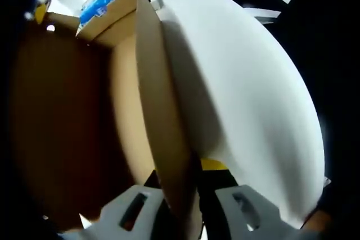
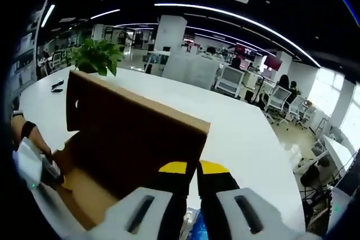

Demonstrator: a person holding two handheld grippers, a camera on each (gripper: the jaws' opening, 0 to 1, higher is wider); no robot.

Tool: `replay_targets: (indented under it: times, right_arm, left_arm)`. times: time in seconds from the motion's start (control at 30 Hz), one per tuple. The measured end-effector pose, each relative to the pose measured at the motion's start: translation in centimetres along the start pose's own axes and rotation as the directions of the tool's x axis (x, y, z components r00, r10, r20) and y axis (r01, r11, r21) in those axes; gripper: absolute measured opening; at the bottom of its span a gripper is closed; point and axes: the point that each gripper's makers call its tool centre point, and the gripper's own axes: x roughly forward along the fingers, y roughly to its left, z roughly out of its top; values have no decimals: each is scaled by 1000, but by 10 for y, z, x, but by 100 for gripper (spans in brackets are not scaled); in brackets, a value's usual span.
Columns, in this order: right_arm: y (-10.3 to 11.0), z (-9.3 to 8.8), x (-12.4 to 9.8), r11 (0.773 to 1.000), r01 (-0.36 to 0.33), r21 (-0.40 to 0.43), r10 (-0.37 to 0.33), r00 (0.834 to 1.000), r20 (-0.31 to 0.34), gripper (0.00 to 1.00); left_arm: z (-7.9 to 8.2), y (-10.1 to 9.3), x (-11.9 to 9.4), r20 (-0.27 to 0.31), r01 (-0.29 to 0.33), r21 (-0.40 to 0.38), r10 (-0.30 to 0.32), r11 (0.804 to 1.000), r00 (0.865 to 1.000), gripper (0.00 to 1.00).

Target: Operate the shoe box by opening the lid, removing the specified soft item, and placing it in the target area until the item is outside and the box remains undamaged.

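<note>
Left gripper view first: the left gripper (image 1: 181,206) sits right at the bottom, its two pale jaws straddling the thin edge of a cardboard panel, one jaw on each side of it, and they look pinched onto that board. That panel belongs to the shoe box (image 1: 152,111), brown cardboard standing on edge and running up and away from the jaws. To one side of it lies the dark brown inside of the box, deep in shadow; to the other, the white table (image 1: 247,99) sweeps away in a broad curve. Farther up, past the box's far corner, something blue (image 1: 101,1) sits beside the cardboard, too blurred to name.

Over to the right gripper view: the right gripper (image 2: 194,195) rises from the bottom, its yellow-tipped black pads drawn close together with just a slim gap, right at the raised lid's top edge; whether they actually clamp the lid I cannot tell. The lid stands nearly upright over the open box. Left of the box, a hand (image 2: 28,139) holds the other gripper at the box's side. Beyond, on the table's far end, stands a green plant (image 2: 97,55), then office chairs (image 2: 275,99) and ceiling lights.
</note>
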Motion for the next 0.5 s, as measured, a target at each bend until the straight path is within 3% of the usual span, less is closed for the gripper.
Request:
replay_targets:
  times: [0.5]
  right_arm:
    - [8, -9, -21, 999, -18, 38, 16, 999, 36, 3]
  left_arm:
    - [-1, 1, 0, 0, -5, -14, 5, 1000, 1000, 8]
